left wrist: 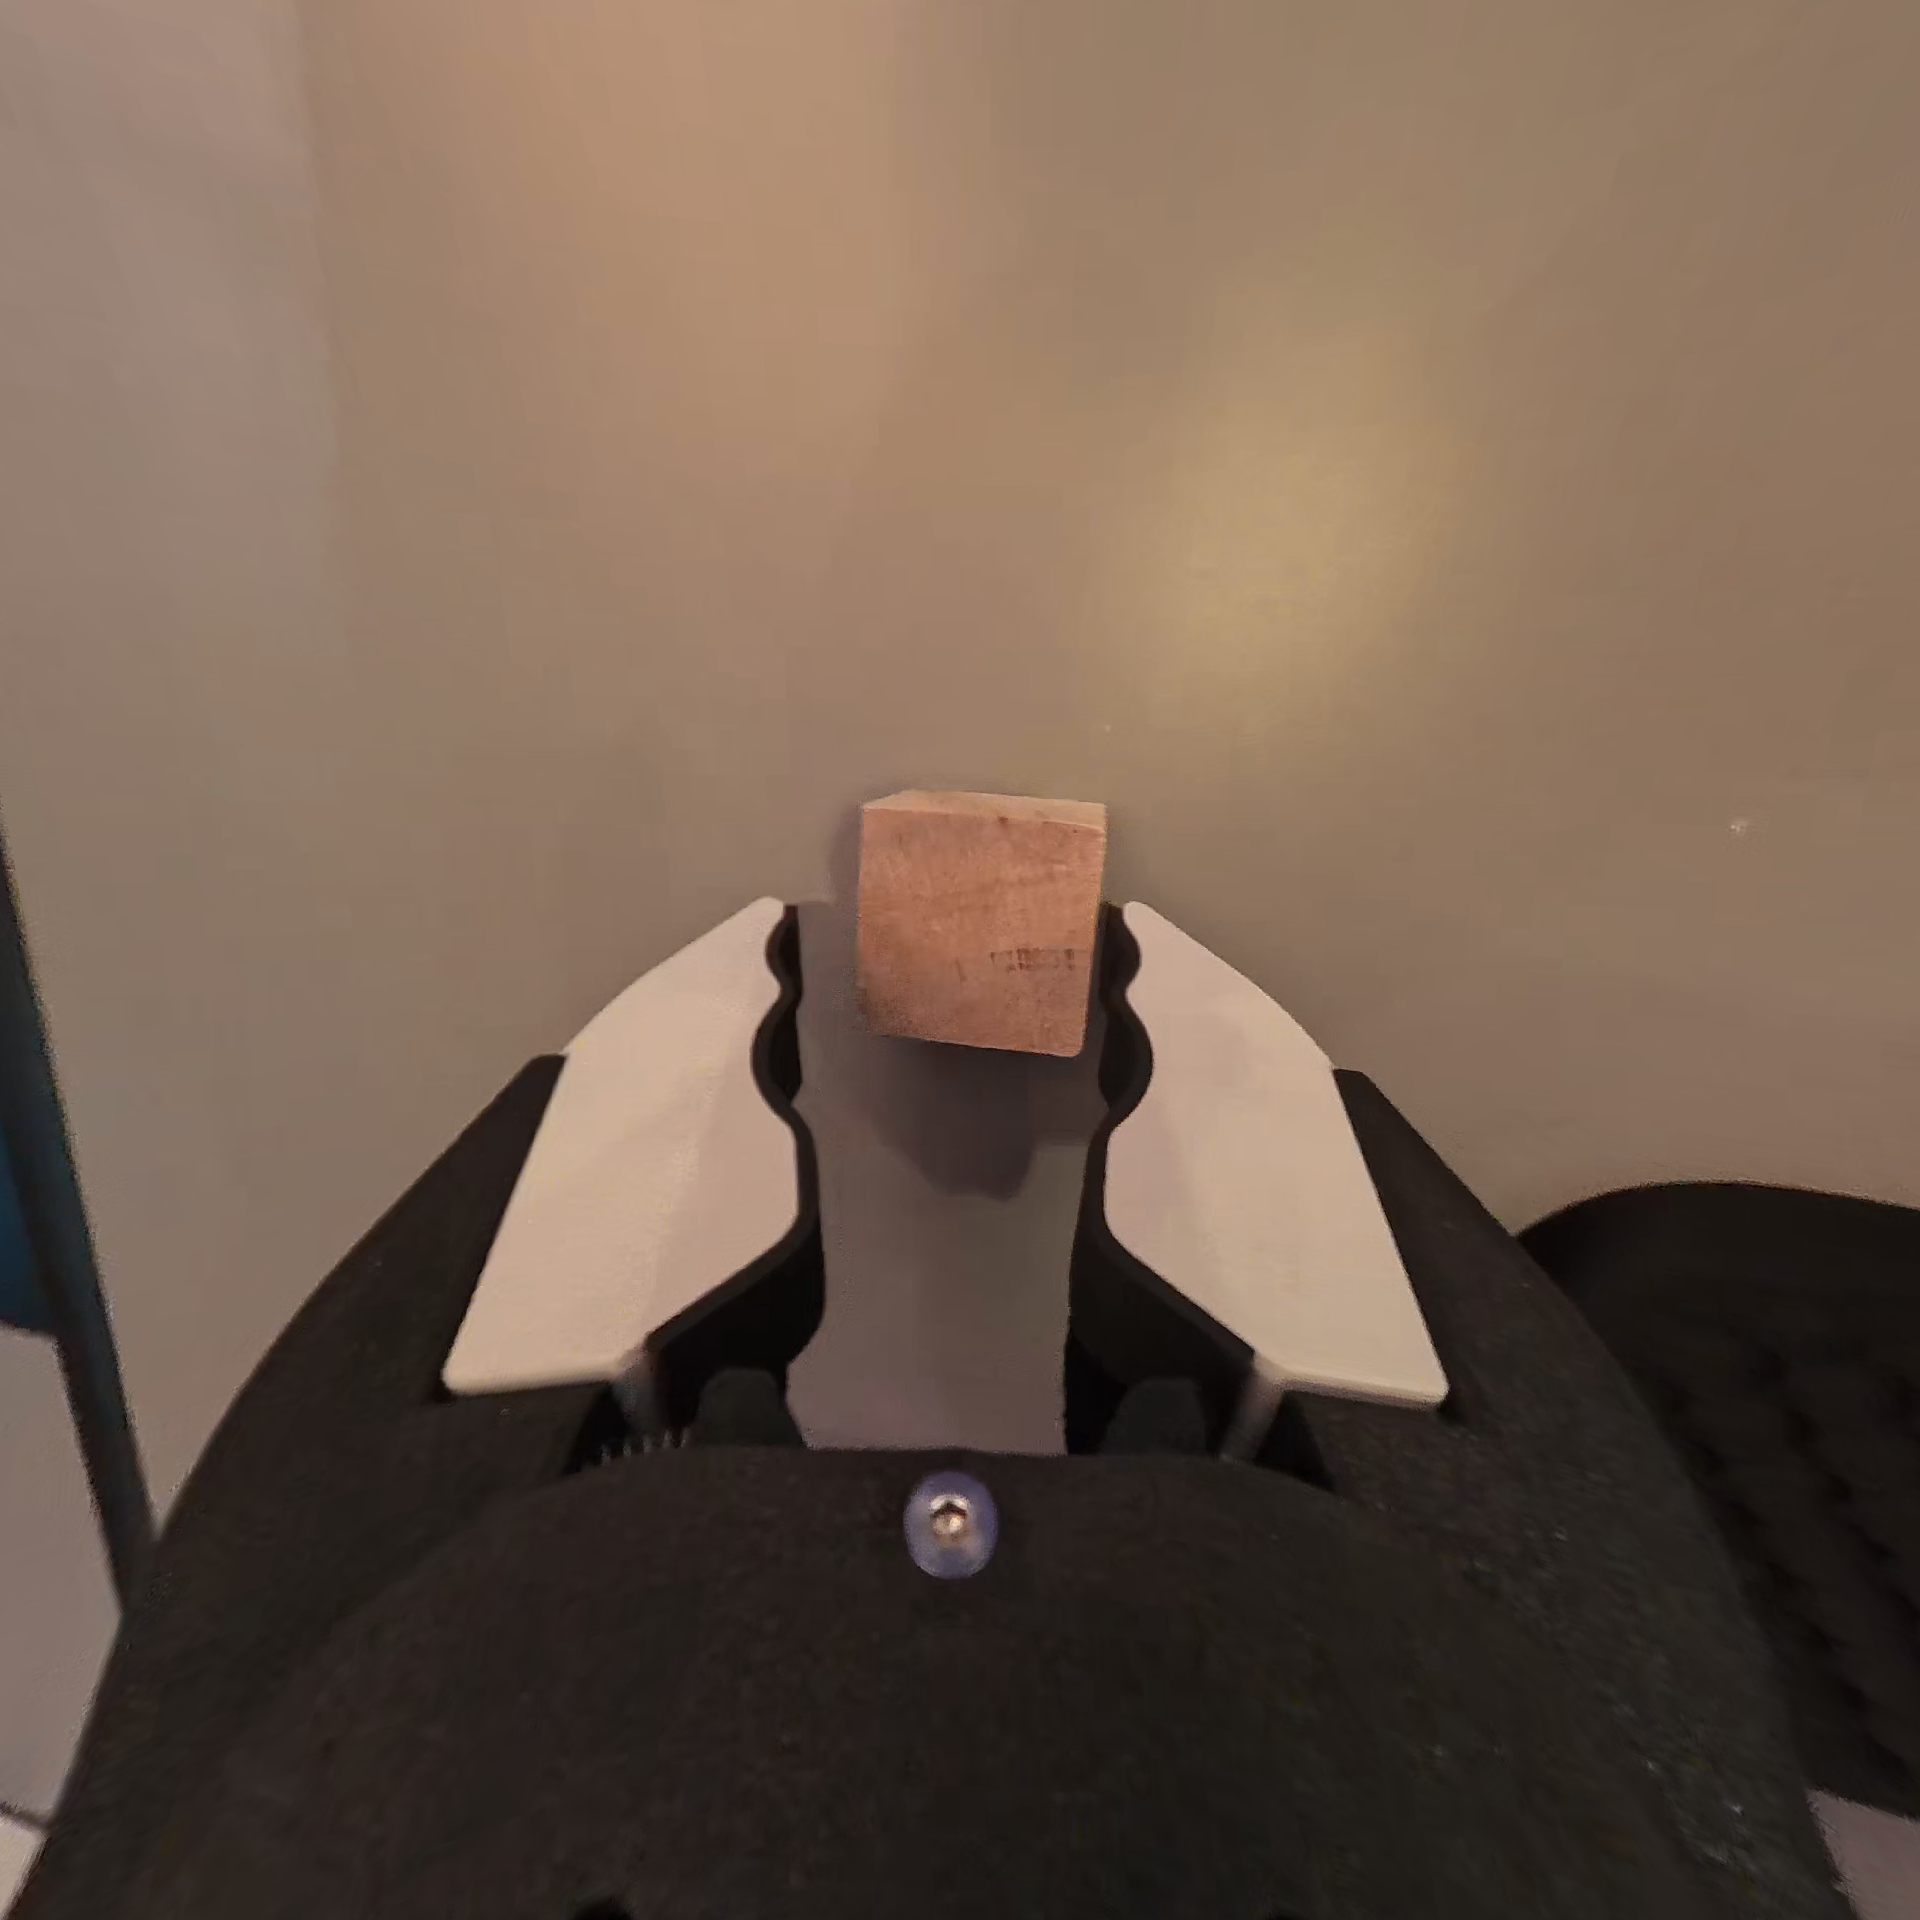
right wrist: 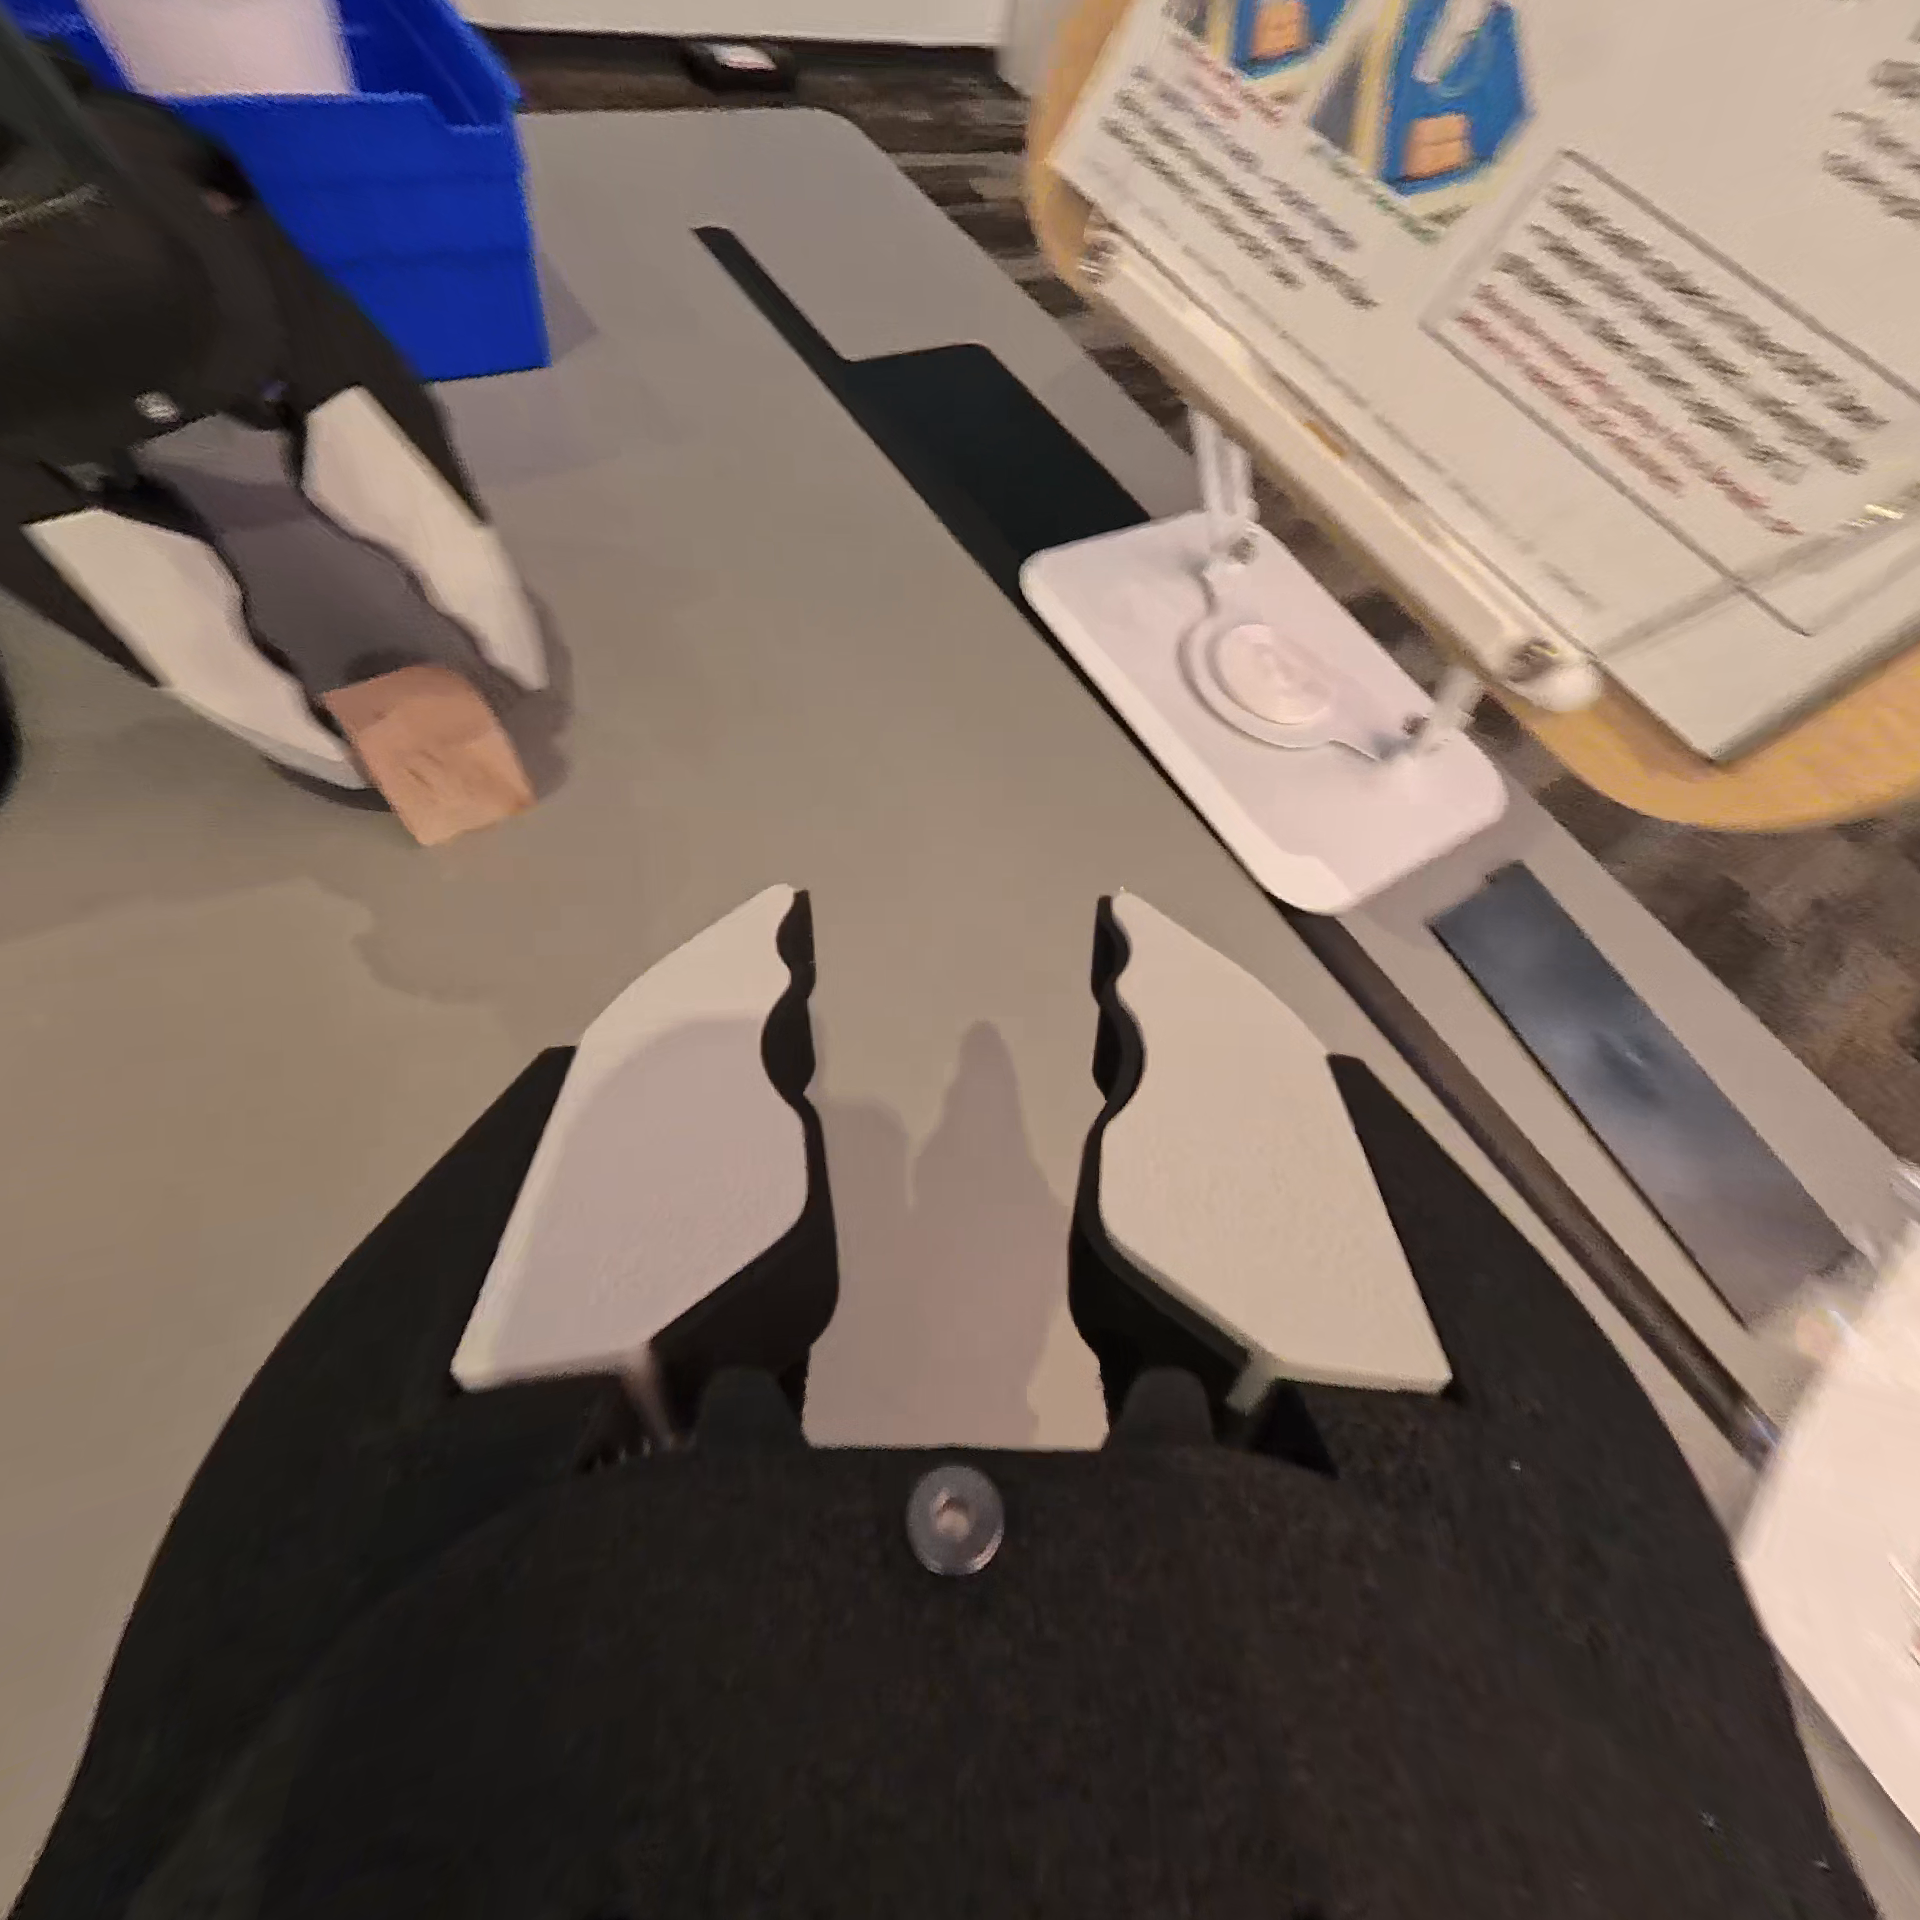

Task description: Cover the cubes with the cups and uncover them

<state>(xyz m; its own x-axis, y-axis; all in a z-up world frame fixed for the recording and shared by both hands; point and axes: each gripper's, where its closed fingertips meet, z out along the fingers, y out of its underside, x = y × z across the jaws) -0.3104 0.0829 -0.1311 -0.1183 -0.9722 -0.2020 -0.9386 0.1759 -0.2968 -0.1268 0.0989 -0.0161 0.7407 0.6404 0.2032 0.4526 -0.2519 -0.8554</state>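
L gripper (left wrist: 951,914) open round cube (left wrist: 977,920)

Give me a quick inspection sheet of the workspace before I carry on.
Surface: grey table, bare where visible, with a black slot near its right edge.
Job's things: one wooden cube on the table; no cups in view.
Clutter: white stand base carrying a tilted board of printed sheets; blue bin at the far left.
Grippers: left gripper open, fingers astride the cube; right gripper open, empty, over bare table.
Cables: nothing seen.
Surroundings: dark patterned floor beyond the table.
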